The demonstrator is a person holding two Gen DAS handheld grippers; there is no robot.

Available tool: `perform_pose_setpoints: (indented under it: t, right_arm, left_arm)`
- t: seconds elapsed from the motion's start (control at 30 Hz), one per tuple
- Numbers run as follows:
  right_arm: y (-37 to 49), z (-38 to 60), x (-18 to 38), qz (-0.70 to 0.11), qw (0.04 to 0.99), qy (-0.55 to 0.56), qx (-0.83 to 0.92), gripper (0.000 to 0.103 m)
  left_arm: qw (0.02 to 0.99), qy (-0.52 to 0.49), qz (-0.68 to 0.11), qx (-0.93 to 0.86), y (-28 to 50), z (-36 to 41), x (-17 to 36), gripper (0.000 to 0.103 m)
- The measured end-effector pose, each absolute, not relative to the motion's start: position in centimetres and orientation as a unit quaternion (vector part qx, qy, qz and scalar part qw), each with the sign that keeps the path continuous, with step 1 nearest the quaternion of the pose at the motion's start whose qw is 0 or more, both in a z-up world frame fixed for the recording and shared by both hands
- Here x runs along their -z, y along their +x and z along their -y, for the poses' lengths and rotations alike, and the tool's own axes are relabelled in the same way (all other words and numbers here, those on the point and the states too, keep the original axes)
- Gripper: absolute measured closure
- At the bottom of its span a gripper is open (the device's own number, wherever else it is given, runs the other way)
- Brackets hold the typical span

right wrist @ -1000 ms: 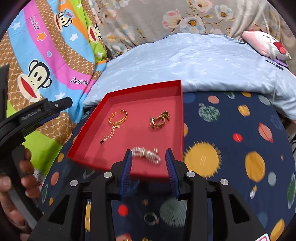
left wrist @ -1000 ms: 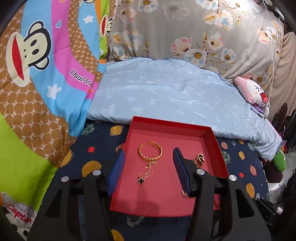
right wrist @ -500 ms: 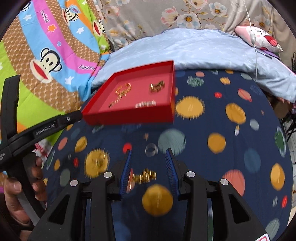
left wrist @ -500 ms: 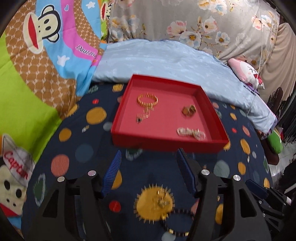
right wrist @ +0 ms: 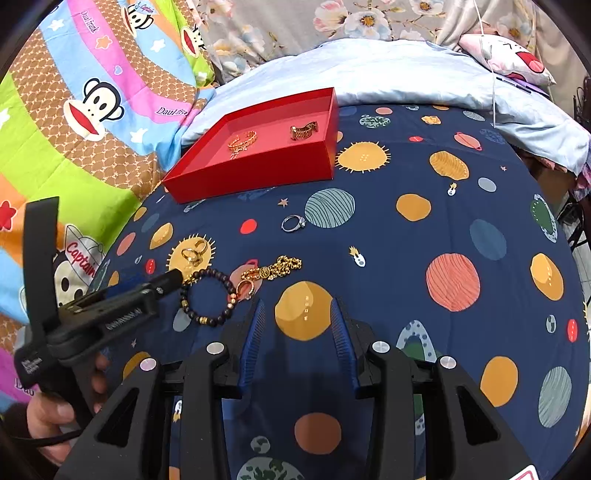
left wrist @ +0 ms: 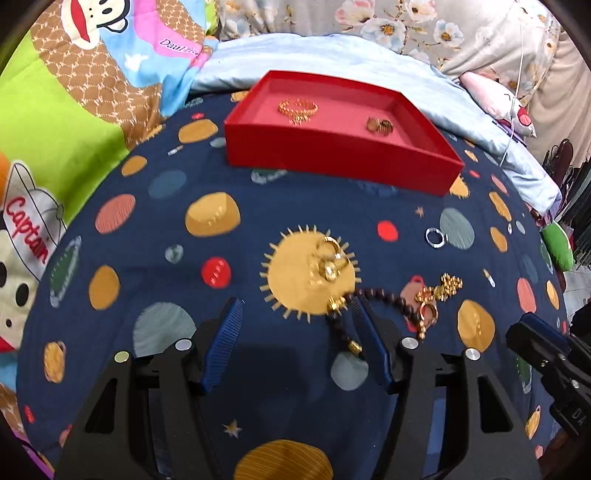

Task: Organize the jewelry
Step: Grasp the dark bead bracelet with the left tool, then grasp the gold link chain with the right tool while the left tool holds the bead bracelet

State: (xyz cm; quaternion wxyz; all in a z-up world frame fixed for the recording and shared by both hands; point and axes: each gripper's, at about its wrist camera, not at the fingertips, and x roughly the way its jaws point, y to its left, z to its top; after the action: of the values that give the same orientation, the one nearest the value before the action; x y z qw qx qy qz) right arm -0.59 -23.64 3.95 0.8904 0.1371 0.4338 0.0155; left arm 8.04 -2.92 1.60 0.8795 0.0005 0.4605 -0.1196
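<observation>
A red tray [left wrist: 332, 155] [right wrist: 258, 173] sits on the navy planet-print sheet and holds a gold bracelet [left wrist: 297, 108] [right wrist: 242, 140] and a gold watch-band piece [left wrist: 379, 125] [right wrist: 303, 130]. On the sheet lie gold rings [left wrist: 328, 264] [right wrist: 192, 253], a dark bead bracelet [left wrist: 380, 301] [right wrist: 207, 297], a gold chain [left wrist: 439, 291] [right wrist: 271, 271] and a silver ring [left wrist: 435, 237] [right wrist: 293, 223]. My left gripper [left wrist: 295, 317] [right wrist: 162, 282] is open and empty, its right finger beside the bead bracelet. My right gripper [right wrist: 297, 317] is open and empty, right of the beads.
A colourful monkey-print blanket [right wrist: 92, 110] lies at the left. A light blue pillow [right wrist: 388, 70] and floral bedding [left wrist: 388, 22] lie behind the tray. A pink plush [right wrist: 509, 59] lies at the far right. The bed edge falls away at the right.
Both grippers have pulled back from the tray toward the near sheet. The loose rings, beads and chain have come into view close to the fingers.
</observation>
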Motion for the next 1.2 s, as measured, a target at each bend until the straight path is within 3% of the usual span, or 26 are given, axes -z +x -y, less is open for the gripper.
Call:
perform_pose_setpoints:
  t: [0.13,0.3,0.4,0.47,0.5,1.2]
  right_arm:
    - [-0.8,23.5,-4.1,-0.433,0.891,0.136,-0.016,0.066]
    - [-0.9,23.5,-4.2,-0.433,0.891,0.133,-0.018,0.066]
    - [-0.9,23.4,-4.1,-0.434,0.891,0.133,-0.019,0.066]
    - [-0.9,23.3,-4.1,-0.435,0.89,0.136,-0.02,0.066]
    - [-0.9,23.2,-4.0,-0.436,0.889,0.136,-0.021,0.066]
    - [2.1,21.3,-2.0,-0.455,0.88,0.133,-0.034,0.066]
  left_arm:
    - [0.879,0.012,-0.462,0.12,7.7,3.9,-1.1,0.044]
    - [0.881,0.036,-0.458,0.112,7.3,4.8,-0.6,0.055]
    - [0.883,0.048,-0.453,0.112,6.9,4.9,-0.6,0.074]
    - [0.883,0.05,-0.452,0.114,6.8,4.8,-0.6,0.093]
    - [0.883,0.049,-0.453,0.116,6.8,4.7,-0.6,0.095]
    - [0.879,-0.014,-0.467,0.096,7.1,-0.8,-0.7,0.096]
